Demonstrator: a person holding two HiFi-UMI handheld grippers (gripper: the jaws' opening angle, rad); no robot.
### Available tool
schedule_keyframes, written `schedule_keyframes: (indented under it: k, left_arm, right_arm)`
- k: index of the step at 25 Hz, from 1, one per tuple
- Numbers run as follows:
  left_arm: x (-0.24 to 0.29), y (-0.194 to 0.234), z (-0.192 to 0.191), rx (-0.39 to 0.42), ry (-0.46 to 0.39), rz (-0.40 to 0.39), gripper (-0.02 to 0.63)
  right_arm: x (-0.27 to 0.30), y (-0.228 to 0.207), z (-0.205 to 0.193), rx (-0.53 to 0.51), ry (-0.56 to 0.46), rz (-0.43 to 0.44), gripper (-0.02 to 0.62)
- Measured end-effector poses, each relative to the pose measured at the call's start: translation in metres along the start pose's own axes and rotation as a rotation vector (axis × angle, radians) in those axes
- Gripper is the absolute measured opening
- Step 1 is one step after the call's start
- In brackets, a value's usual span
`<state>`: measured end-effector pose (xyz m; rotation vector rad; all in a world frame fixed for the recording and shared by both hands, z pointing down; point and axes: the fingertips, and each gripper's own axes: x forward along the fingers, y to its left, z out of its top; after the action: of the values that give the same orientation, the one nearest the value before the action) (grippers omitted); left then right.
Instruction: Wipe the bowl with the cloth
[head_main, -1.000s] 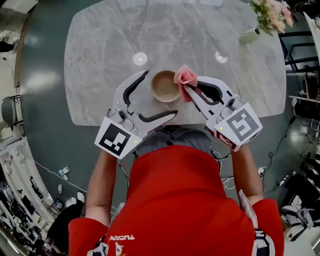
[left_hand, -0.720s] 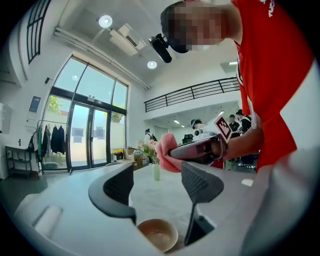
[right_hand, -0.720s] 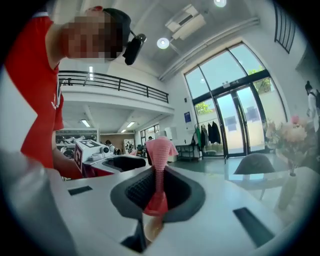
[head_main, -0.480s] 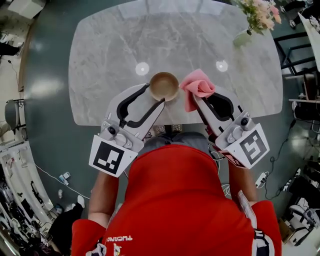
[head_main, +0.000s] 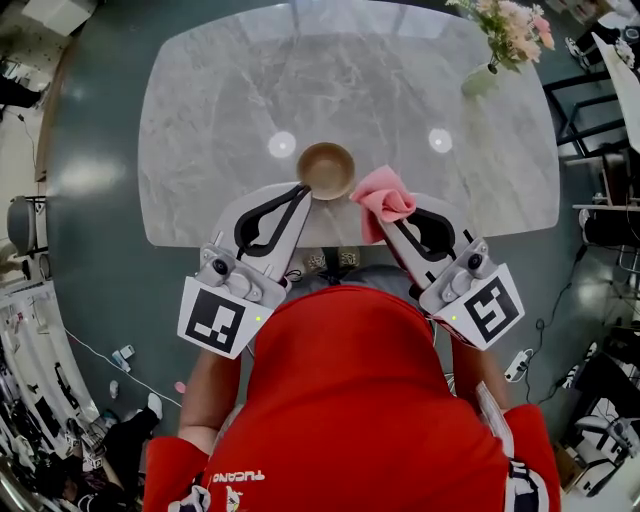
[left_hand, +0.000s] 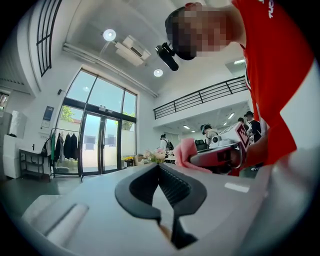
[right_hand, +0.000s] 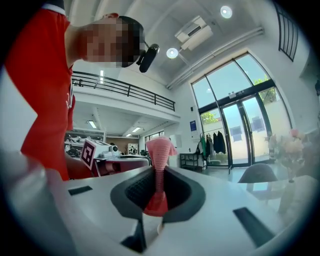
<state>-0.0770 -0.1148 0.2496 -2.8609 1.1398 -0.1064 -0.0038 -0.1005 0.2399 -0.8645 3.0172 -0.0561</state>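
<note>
- Left gripper (head_main: 308, 192) first: its jaws have just been closing and now stand together, tips right at the near-left rim of the round, brown, wooden-looking bowl (head_main: 326, 168).
- From above it reads as a pinch on that rim. The left gripper view shows only a tan sliver low between the pads, so call it a likely grip, not a certain one.
- Why there? Holding one edge should keep the bowl from skating about and leaves the hollow open for wiping.
- The bowl shows over the near middle of the grey-veined marble table (head_main: 200, 120), straight in front of the person.
- Over to the right gripper (head_main: 385, 207): jaws clamped on the pink, ribbed fabric cloth (head_main: 383, 192).
- The cloth runs up between the pads and bunches into a wad past the tips. That is handy, since soft fabric, not hard jaw, would meet the bowl.
- The wad hangs just beside the bowl's right rim, not inside it.
- So my read is that wiping has not begun: one tool steadies, the other waits, loaded.
</note>
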Motion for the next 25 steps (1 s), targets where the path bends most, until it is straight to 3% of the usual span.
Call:
schedule_keyframes:
  k: [9, 25]
  left_arm:
    - [0.001, -0.013, -0.006, -0.023, 0.004, -0.015, 0.005]
    - [0.005, -0.02, -0.01, -0.027, 0.029, -0.048, 0.005]
  right_arm:
    - [-0.006, 0.001, 0.0, 0.055, -0.018, 0.039, 0.021]
    - [-0.002, 0.008, -0.003, 0.019, 0.012, 0.074, 0.021]
